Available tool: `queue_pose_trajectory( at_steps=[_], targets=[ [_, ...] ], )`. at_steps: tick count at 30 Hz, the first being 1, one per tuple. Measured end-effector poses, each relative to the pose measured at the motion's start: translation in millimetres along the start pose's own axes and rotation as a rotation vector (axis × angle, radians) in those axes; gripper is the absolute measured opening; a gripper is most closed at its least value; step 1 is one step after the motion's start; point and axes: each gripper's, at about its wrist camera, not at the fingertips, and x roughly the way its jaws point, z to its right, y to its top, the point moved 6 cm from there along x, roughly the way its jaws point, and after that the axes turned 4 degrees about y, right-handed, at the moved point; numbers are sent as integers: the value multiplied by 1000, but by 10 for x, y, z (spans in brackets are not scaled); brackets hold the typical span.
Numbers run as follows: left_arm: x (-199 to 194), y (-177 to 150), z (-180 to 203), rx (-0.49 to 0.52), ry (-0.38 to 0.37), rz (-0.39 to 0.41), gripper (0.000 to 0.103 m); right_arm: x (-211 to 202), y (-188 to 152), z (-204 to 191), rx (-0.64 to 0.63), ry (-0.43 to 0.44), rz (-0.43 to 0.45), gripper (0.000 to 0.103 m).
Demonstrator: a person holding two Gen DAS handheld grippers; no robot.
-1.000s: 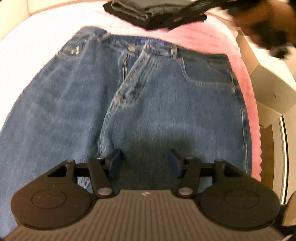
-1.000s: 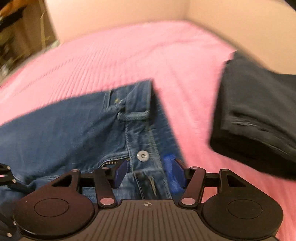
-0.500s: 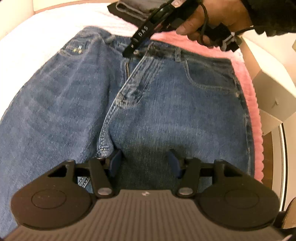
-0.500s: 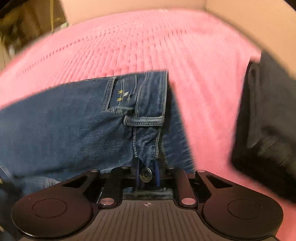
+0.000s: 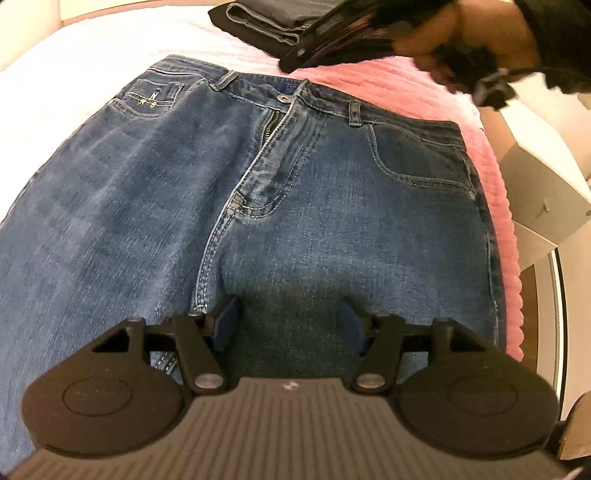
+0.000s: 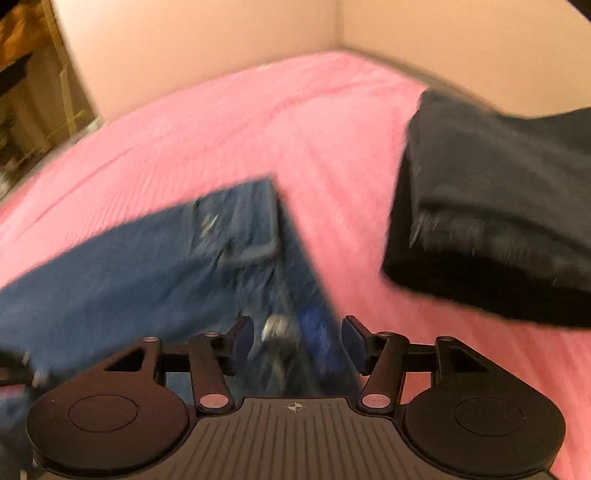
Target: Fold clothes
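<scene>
Below: jeans [image 5: 295, 206] flat on pink bedspread [image 6: 295, 122] | left gripper [image 5: 287, 325] parted, opening, over crotch | right gripper [image 6: 297, 341] opening, empty, waistband button [image 6: 275, 328] at 12 o'clock.

The blue jeans [image 5: 303, 206] lie flat across most of the left wrist frame, no raised obstacle on them. In the upper middle, a folded dark stack [image 5: 266, 22] sits beyond the waistband, with a strip of pink bedspread [image 5: 406, 92] free between them. The right gripper [image 5: 295, 61] and the hand [image 5: 476, 33] holding it fill the upper right. A white cabinet [image 5: 543, 192] borders the right edge. In the blurred right wrist frame, open pink bedspread seemingly fills the upper middle, walls [image 6: 229, 44] behind
</scene>
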Motion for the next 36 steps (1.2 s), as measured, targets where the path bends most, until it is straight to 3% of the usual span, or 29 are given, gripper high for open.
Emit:
queue_pose_trajectory(
  at_steps=[2, 5, 6, 10, 11, 13, 14, 15, 19, 23, 27, 28, 29, 30, 36],
  targets=[
    [3, -8, -5, -7, -3, -1, 55, 123, -109, -81, -90, -8, -66, 56],
    [10, -26, 20, 7, 0, -1, 58, 240, -178, -146, -167, -20, -115, 36],
    [8, -23, 25, 9, -1, -1, 59, 226, -148, -172, -162, -26, -115, 24],
    [-35, -14, 38, 14, 7, 3, 59, 97, -85, -396, -262, -84, -75, 23],
    [-54, -11, 38, 7, 10, 8, 59, 176, -84, -376, -250, -93, -89, 24],
    [-54, -16, 30, -13, 9, 8, 59, 373, -135, -266, -224, -107, -132, 38],
    [-37, -21, 28, -20, 9, 4, 59, 367, -138, -228, -215, -113, -109, 54],
    [-23, -22, 31, -20, 11, 0, 59, 342, -140, -192, -203, -134, -98, 57],
    [-76, -18, 44, -40, 25, -12, 59, 53, -149, -244, -157, -157, -31, 57],
    [-310, -162, 27, -112, 70, -19, 59, -319, -387, -509, -36, -149, 51, 57],
    [-575, -589, 1, -211, 117, -65, 59, -311, -1004, -782, 49, -88, -80, 58],
    [-637, -729, -15, -234, 132, -83, 59, -291, -1140, -808, 57, -97, -121, 61],
    [-681, -874, -30, -255, 142, -107, 59, -285, -1260, -836, 64, -109, -155, 73],
    [-721, -1020, -38, -270, 153, -132, 59, -349, -1290, -877, 67, -133, -145, 80],
    [-1100, -1738, -80, -340, 193, -222, 60, -891, -1273, -1351, 99, -196, -98, 81]
  ],
)
